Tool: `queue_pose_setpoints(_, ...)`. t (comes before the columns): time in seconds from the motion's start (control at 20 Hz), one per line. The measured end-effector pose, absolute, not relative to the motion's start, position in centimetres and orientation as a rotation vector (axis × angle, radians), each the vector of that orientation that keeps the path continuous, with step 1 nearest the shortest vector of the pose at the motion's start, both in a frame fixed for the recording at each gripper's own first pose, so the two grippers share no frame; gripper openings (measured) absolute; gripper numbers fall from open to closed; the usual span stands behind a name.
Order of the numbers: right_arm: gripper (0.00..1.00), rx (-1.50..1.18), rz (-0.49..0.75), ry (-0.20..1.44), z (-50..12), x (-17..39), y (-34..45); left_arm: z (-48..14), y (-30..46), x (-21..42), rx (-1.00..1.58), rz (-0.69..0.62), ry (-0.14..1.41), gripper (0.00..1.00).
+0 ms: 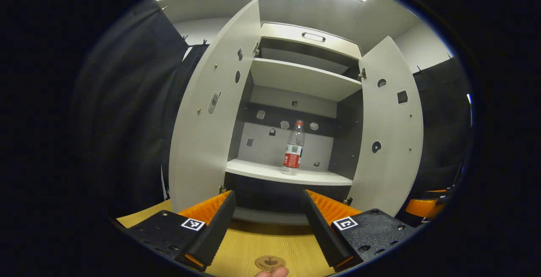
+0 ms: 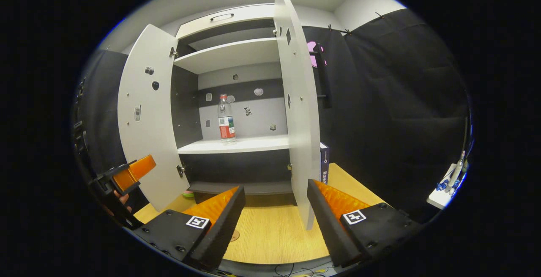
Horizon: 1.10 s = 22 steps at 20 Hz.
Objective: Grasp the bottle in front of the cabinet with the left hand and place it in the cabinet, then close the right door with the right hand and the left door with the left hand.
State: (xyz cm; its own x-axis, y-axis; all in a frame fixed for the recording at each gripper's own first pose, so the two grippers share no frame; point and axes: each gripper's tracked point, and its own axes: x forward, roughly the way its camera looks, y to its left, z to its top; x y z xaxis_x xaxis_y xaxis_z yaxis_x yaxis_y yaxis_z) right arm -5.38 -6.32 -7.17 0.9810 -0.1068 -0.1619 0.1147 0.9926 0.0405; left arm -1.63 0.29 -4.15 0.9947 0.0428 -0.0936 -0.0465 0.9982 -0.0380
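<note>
Bottle (image 1: 293, 148) upright on the cabinet's middle shelf (image 1: 270, 171), centre of frame; red-and-white label, print too small to read. Left door (image 1: 213, 112) and right door (image 1: 391, 129) both stand open. Left gripper (image 1: 269, 220) at bottom centre, fingers spread, holding nothing. Right gripper (image 2: 275, 215) likewise released, the right door's edge just past its right finger. Round disc (image 1: 270, 262) on the wooden tabletop (image 1: 258, 243), cut off at bottom edge. Black cloth walls, ceiling lights at top
</note>
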Motion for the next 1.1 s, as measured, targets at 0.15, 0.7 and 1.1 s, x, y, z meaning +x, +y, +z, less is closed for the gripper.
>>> queue_pose_setpoints(0.15, 0.98, 0.041, -0.144, 0.137, -5.9, -5.6, -8.4, -4.3, -0.2, -1.9, -0.075, 0.041, 0.099, 0.95)
queue_pose_setpoints(0.7, 0.98, 0.035, -0.342, -0.1, 7.7, -1.3, -23.3, -2.7, 1.4, -2.7, -0.048, 0.045, 0.071, 0.95)
queue_pose_setpoints(1.1, 0.89, -0.024, -0.3, -0.113, 9.2, 3.6, -24.0, -2.7, 3.6, -3.3, -0.07, 0.09, 0.073, 0.95)
